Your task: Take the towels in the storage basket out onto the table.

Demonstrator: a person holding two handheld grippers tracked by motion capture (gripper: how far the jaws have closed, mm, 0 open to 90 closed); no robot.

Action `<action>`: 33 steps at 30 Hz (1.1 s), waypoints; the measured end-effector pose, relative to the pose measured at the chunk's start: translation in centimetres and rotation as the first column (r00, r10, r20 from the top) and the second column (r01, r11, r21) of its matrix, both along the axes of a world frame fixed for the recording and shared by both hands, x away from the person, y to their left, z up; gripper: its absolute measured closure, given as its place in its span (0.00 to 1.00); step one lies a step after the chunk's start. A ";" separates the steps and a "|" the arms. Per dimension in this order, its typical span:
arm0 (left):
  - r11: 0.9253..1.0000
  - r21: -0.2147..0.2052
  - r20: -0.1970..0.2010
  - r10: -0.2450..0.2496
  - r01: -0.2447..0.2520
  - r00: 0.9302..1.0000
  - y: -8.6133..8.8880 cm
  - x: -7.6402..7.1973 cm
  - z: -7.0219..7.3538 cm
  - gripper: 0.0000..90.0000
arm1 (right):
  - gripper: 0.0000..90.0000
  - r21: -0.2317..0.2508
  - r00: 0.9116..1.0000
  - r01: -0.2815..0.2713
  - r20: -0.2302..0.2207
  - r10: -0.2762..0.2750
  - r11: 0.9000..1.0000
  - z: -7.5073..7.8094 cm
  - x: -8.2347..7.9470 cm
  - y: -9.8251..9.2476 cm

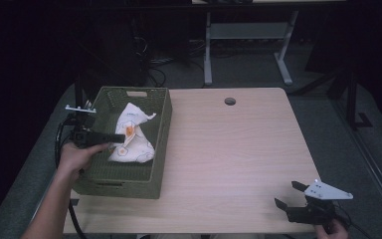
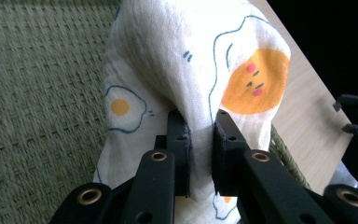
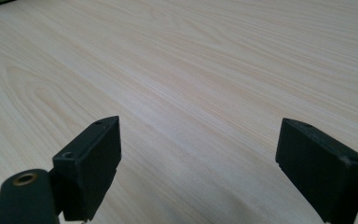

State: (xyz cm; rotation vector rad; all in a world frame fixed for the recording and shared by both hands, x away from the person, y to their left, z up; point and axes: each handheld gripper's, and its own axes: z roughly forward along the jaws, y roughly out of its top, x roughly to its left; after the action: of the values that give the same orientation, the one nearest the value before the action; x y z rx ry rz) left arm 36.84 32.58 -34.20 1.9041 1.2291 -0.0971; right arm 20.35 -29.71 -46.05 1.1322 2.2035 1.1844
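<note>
The left gripper (image 2: 200, 135) pinches a fold of the egg-print cloth (image 2: 191, 60) inside the green basket (image 1: 159, 124). The right gripper (image 3: 200, 163) hovers spread over bare table (image 3: 214, 70). Lifting the cloth out seems barely begun.

A pale wood-grain rectangular table (image 1: 238, 149) carries a dark green woven rectangular basket (image 1: 160, 144) at its left side, running near to far. A small round grey cable hole (image 1: 230, 101) sits by the far edge.
</note>
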 end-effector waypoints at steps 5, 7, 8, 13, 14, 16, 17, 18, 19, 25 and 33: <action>1.000 -0.025 -0.002 -0.009 0.009 1.000 0.1 -0.2 0.1 0.89 | 0.15 -0.007 1.000 -0.003 0.008 0.003 1.000 0.0 -0.1 0.1; 0.999 -0.045 0.005 -0.009 0.009 1.000 0.3 -0.3 0.3 0.89 | 0.15 -0.008 1.000 -0.002 0.004 0.002 1.000 0.0 -0.1 0.1; 0.998 -0.057 0.008 -0.009 0.010 1.000 0.4 -0.3 0.4 0.89 | 0.15 -0.008 1.000 -0.004 0.004 0.004 1.000 0.0 -0.1 0.1; 0.995 -0.103 0.013 0.002 0.000 1.000 0.8 -0.4 0.7 0.89 | 0.15 -0.004 1.000 0.003 0.010 -0.003 1.000 0.2 -0.2 0.0; 0.995 -0.103 0.011 0.008 -0.006 1.000 1.0 -0.4 0.7 0.89 | 0.15 0.000 1.000 0.002 0.009 -0.002 1.000 0.1 -0.1 0.0; 0.991 -0.134 0.005 0.013 -0.012 1.000 1.3 -0.4 0.7 0.89 | 0.15 -0.002 1.000 0.001 0.006 -0.001 1.000 0.1 -0.1 0.1; 0.991 -0.134 0.005 0.013 -0.012 1.000 1.3 -0.4 0.7 0.89 | 0.15 -0.002 1.000 0.001 0.006 -0.001 1.000 0.1 -0.1 0.1; 0.988 -0.154 0.010 0.011 -0.009 1.000 1.5 -0.5 0.8 0.89 | 0.15 -0.002 1.000 0.000 0.005 0.000 1.000 0.1 -0.1 0.2; 0.988 -0.154 0.010 0.011 -0.009 1.000 1.5 -0.5 0.8 0.89 | 0.15 -0.002 1.000 0.000 0.005 0.000 1.000 0.1 -0.1 0.2; 0.985 -0.170 0.017 0.015 -0.011 1.000 1.9 -0.8 1.5 0.89 | 0.15 -0.003 1.000 0.000 0.004 0.000 1.000 0.1 -0.1 0.2; 0.983 -0.181 0.037 0.011 -0.004 0.999 2.5 -0.9 2.2 0.89 | 0.15 -0.002 1.000 -0.006 0.005 0.006 1.000 0.1 0.0 0.2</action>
State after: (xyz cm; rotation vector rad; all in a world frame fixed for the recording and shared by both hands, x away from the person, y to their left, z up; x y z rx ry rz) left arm 35.93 35.12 -31.96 1.7363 1.1611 -0.1628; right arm 20.31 -29.49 -45.95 1.1211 2.2054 1.1854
